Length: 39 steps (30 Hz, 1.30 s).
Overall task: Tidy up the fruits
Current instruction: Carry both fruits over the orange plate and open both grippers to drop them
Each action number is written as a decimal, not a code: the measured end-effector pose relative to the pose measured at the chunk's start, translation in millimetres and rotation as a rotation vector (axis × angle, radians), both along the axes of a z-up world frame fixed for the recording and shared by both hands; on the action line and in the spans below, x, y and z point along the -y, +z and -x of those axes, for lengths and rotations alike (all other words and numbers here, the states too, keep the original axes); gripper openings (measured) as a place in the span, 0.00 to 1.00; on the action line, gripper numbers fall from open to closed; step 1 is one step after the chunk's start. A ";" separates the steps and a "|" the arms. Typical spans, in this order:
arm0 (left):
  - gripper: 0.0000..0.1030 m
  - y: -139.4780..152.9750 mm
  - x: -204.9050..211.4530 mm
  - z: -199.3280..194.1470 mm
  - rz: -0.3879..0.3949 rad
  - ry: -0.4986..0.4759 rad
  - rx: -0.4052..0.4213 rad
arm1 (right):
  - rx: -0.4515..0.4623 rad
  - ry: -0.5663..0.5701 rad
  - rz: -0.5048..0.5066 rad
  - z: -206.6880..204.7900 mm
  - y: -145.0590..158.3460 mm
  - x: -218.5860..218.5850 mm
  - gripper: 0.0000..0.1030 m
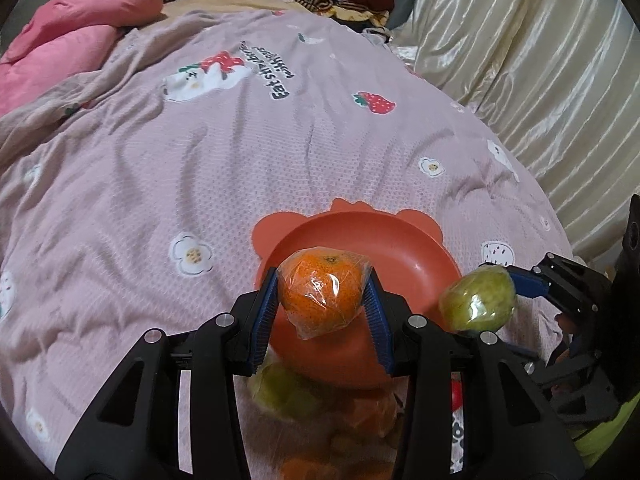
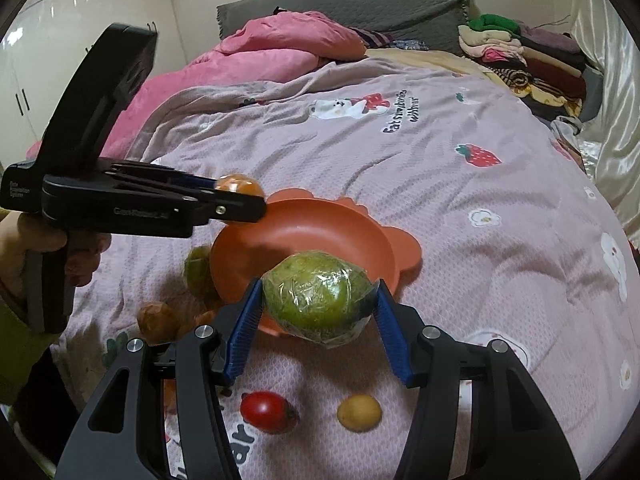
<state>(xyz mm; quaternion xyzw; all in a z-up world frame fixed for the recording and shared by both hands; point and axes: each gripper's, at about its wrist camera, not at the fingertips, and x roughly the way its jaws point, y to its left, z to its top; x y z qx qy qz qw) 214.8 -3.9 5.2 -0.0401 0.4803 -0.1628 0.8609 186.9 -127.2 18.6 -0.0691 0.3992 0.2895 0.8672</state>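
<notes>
Your left gripper (image 1: 324, 294) is clamped on a plastic-wrapped orange (image 1: 320, 290), the blue pads (image 1: 266, 312) pressing its two sides, and it hangs over the near part of the orange-red bowl (image 1: 400, 240). Your right gripper (image 2: 318, 300) has its jaws closed on a wrapped green fruit (image 2: 314, 294), which sits at the bowl's near rim (image 2: 384, 240) rather than clearly over the hollow. Both fruits look firmly held, but the film is slick and bunches at the pads, so I'd judge a quick release could let either one roll. Bring each fruit further over the middle of the bowl, lower it until it is close to the floor of the dish, then let the jaws part slowly. Set one down first; the two grippers are close together, and releasing both at once risks the fruits knocking each other out. The bowl rests on a soft pink blanket (image 1: 200, 160), so it may tip if you press on its rim. Outside the bowl, other fruits wait on the blanket: a red one (image 2: 266, 410) and a small yellow one (image 2: 359, 412) just below your right gripper, and a blurred cluster of green and orange pieces (image 2: 176, 300) beside the bowl's left edge.
</notes>
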 end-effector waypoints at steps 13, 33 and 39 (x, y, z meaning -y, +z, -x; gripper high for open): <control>0.33 -15.1 -0.8 -11.9 0.015 -0.012 -0.024 | -0.022 0.048 0.045 -13.4 -16.1 -21.1 0.52; 0.33 -25.8 1.2 -15.3 0.004 -0.012 -0.053 | -0.051 0.059 0.072 -14.1 -28.3 -29.3 0.53; 0.33 -26.4 1.2 -14.4 0.002 -0.012 -0.054 | -0.038 0.065 0.071 -12.4 -25.5 -29.7 0.54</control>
